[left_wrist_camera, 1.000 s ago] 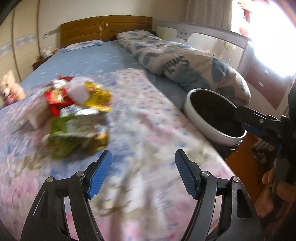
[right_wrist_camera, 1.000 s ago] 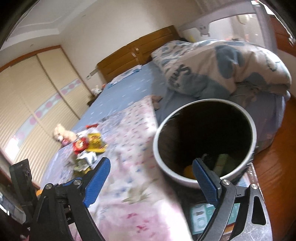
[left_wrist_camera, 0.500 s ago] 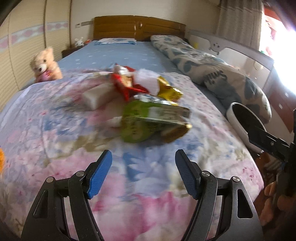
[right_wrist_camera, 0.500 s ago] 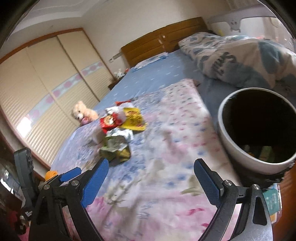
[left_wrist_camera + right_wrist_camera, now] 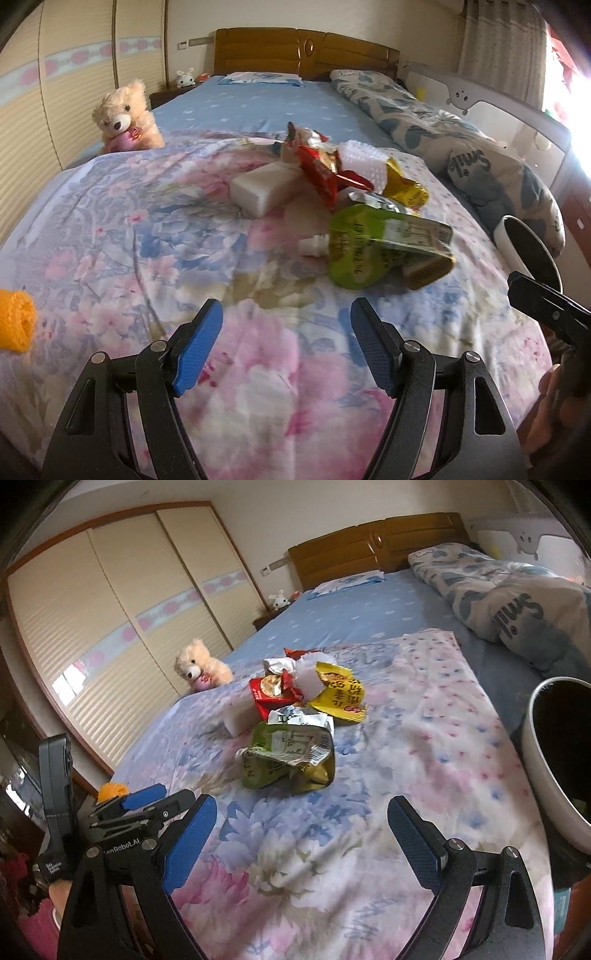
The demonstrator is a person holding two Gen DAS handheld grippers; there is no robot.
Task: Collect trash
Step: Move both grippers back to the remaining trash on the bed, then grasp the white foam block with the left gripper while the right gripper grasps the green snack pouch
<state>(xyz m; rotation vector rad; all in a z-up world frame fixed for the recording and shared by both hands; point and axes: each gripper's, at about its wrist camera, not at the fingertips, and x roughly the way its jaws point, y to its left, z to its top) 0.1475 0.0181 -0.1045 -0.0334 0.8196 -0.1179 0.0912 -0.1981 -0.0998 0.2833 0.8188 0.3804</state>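
Note:
A pile of trash lies on the flowered bedspread: a green pouch (image 5: 384, 245) (image 5: 288, 755) with a white cap, a red wrapper (image 5: 325, 171) (image 5: 273, 694), a yellow wrapper (image 5: 404, 184) (image 5: 340, 694), a white block (image 5: 264, 188) and white crumpled paper (image 5: 362, 162). My left gripper (image 5: 286, 347) is open and empty above the bedspread, short of the pouch. My right gripper (image 5: 297, 840) is open and empty, also short of the pile. A white bin (image 5: 554, 753) (image 5: 524, 247) with a dark inside stands at the bed's right edge.
A teddy bear (image 5: 123, 118) (image 5: 201, 664) sits at the bed's left side. An orange object (image 5: 14, 317) lies at the left edge. A folded patterned quilt (image 5: 461, 147) lies along the right. A wooden headboard (image 5: 303, 51) and wardrobe doors (image 5: 110, 627) stand behind.
Both grippers have swung left, away from the bin, and now face the trash pile. The bin has slid to the right edge of both views. Both stay open.

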